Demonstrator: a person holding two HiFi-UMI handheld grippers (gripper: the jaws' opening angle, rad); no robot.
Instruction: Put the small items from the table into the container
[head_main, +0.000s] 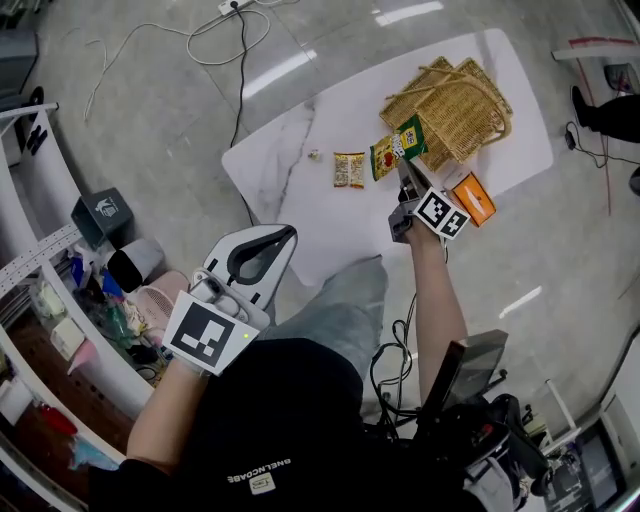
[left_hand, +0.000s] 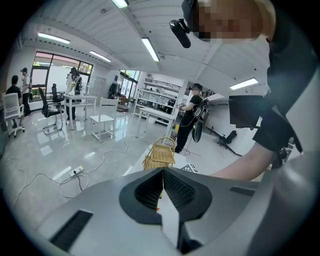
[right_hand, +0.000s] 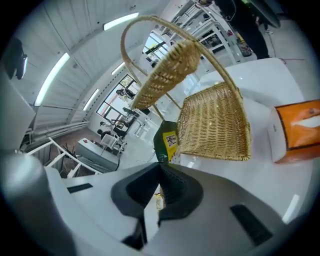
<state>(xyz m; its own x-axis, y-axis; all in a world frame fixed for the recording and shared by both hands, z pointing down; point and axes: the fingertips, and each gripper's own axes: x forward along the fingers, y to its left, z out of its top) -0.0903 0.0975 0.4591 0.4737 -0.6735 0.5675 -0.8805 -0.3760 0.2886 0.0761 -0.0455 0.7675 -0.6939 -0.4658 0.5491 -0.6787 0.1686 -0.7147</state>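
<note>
Right gripper (head_main: 402, 160): jaws clenched on one thin edge of the green snack packet (head_main: 411, 133). The packet sits right at the near-left rim of the wicker basket (head_main: 455, 100) and looks to be lifted off the table (head_main: 285, 175).

Left gripper (head_main: 288, 232): jaws pressed together on nothing, held off the table's edge, well apart from the basket.

Handling, my read: the packet is light, soft film, probably slick and crinkly. It will flop and swing from an edge pinch. The flat sealed seam is the place to hold it, since a squeeze on the belly would crush the contents. A thin-edge grip could slide out.

Right gripper view only: the packet stands up from the jaw tips, with the basket's woven wall and arched handle just beyond.

Head view only, what remains:
- yellow-and-red packet (head_main: 383, 157), just beside the basket
- orange-brown packet (head_main: 349, 170), farther out
- small pale item (head_main: 314, 155), farthest out
- orange box (head_main: 474, 198), near the basket's near side

Left gripper view: the basket far off past the closed tips, with people in the room behind.
</note>
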